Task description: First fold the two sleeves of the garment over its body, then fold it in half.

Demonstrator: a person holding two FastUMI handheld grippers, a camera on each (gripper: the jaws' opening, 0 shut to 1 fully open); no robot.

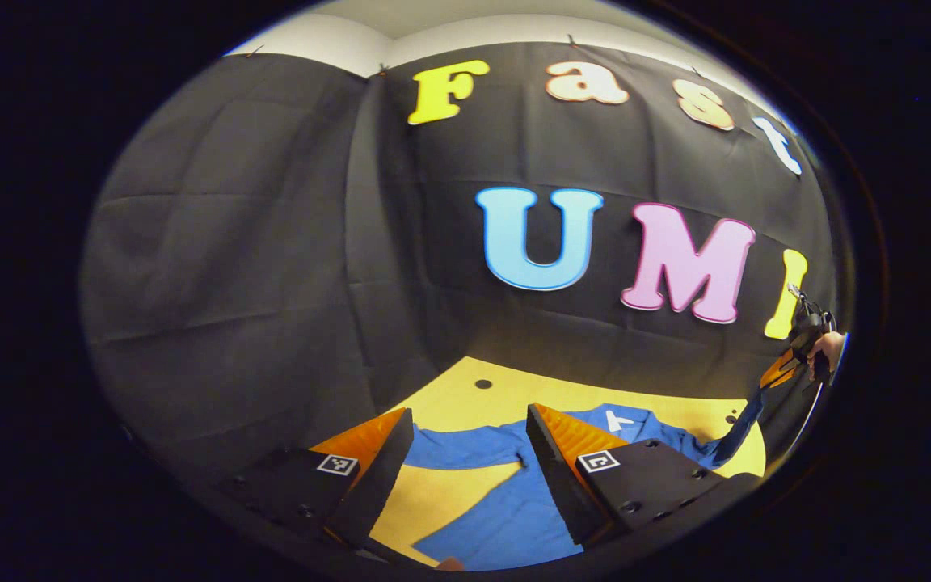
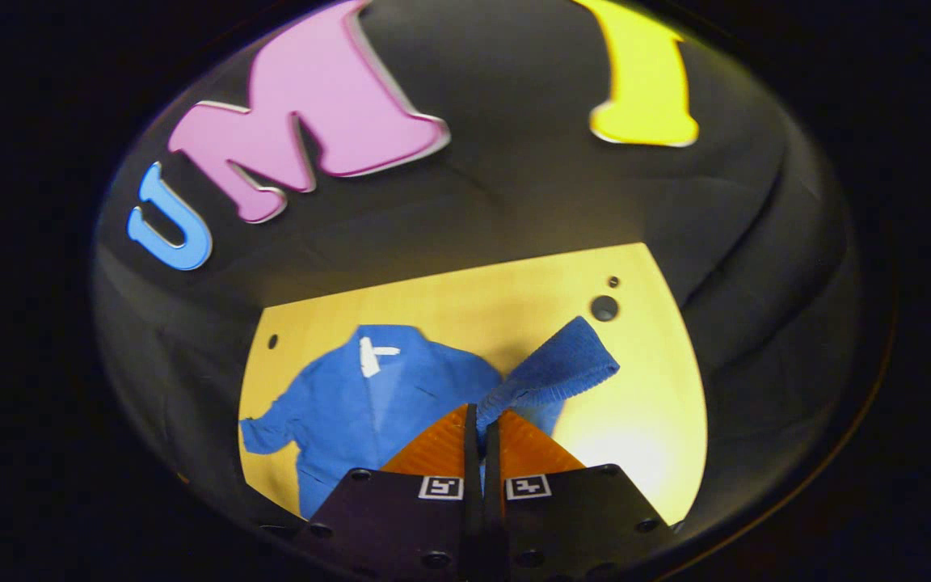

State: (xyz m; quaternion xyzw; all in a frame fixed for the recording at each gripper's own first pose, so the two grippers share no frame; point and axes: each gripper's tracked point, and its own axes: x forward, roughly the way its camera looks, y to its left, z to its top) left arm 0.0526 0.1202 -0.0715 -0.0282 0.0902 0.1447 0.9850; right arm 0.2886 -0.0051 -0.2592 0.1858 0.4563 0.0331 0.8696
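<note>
A blue long-sleeved garment (image 2: 368,404) lies spread on the yellow table (image 2: 449,307), its white neck tag (image 2: 370,356) toward the far wall. My right gripper (image 2: 480,420) is shut on one sleeve; the ribbed cuff (image 2: 558,368) sticks up beyond the fingertips, lifted off the table. In the left gripper view the garment (image 1: 506,501) lies below my left gripper (image 1: 469,424), which hangs open above it with nothing between its fingers. Far right in that view, the right gripper (image 1: 789,368), held by a hand (image 1: 825,349), pulls the sleeve (image 1: 744,428) upward.
The tabletop (image 1: 465,396) has a few small round holes (image 2: 604,307) near its far corner. Black cloth walls close the booth behind and on both sides of the table.
</note>
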